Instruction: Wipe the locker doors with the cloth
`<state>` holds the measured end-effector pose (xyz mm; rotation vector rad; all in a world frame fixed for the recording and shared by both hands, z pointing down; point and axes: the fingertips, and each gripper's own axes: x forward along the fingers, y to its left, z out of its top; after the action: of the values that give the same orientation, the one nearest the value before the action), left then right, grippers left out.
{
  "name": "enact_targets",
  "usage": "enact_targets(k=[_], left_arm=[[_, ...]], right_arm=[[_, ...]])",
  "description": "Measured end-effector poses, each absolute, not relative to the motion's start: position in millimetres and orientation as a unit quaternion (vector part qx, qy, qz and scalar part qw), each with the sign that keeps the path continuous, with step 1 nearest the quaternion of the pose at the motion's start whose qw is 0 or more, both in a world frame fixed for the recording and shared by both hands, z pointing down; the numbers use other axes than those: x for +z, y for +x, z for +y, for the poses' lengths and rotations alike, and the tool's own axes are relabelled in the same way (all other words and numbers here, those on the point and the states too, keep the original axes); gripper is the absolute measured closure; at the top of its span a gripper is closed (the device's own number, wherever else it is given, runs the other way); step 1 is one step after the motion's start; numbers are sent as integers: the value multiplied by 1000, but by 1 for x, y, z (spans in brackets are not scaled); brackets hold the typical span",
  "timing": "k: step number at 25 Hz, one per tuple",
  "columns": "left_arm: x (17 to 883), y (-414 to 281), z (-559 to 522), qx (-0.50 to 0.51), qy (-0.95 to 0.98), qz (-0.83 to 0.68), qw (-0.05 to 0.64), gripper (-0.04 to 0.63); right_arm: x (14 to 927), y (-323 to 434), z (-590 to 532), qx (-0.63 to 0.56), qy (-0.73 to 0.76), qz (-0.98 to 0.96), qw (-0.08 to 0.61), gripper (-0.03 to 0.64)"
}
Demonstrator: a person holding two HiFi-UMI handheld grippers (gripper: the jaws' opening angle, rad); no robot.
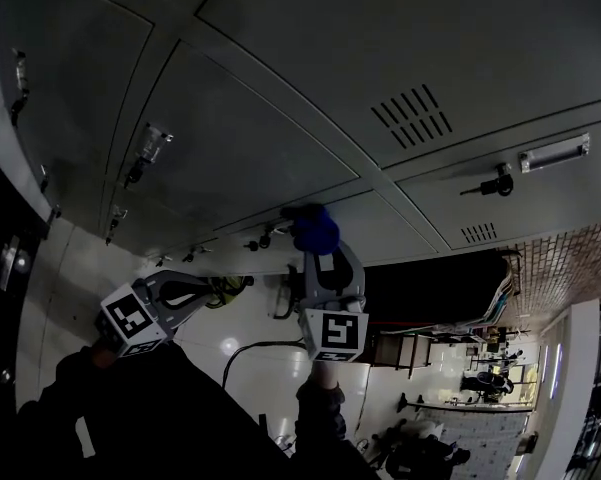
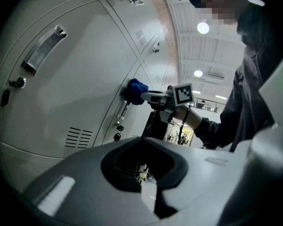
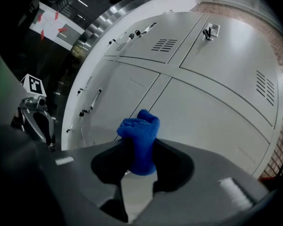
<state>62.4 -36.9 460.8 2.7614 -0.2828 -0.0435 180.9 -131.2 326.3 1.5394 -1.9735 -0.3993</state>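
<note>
well, the blue cloth (image 3: 140, 140) sits bunched and clamped between the jaws of the right hand-held gripper (image 3: 140, 150), with its wadded top poking out past them. in the head view the cloth is near centre, a touch toward 6 o'clock, and looks pressed against the grey locker doors (image 1: 250, 138) close to a seam. the left hand-held gripper (image 1: 208, 290) hangs off at 8 o'clock, well apart from the doors. its own view shows the jaws drawn together with nothing between them.

the likeliest trouble is a snag. small latches and keys (image 1: 265, 238) stick out just beside the cloth at its 9 o'clock, and another key (image 1: 497, 181) sits out at 3 o'clock. a sweep across any of these could catch the cloth and drag it out of the clamp, or knock a key. if the wad shifts back, the hard jaw tips could scrape the paint instead of the cloth wiping it. only a small face of cloth meets the metal, so patches may be missed.

as for containers, every locker in view is closed, so what they hold cannot be seen.
</note>
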Motion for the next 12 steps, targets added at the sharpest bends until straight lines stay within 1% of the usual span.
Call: enact_targets(k=[12], left_arm=[[467, 70, -41, -6, 979, -93, 184, 615]], right_arm=[[423, 195, -119, -55, 575, -750, 323, 494]])
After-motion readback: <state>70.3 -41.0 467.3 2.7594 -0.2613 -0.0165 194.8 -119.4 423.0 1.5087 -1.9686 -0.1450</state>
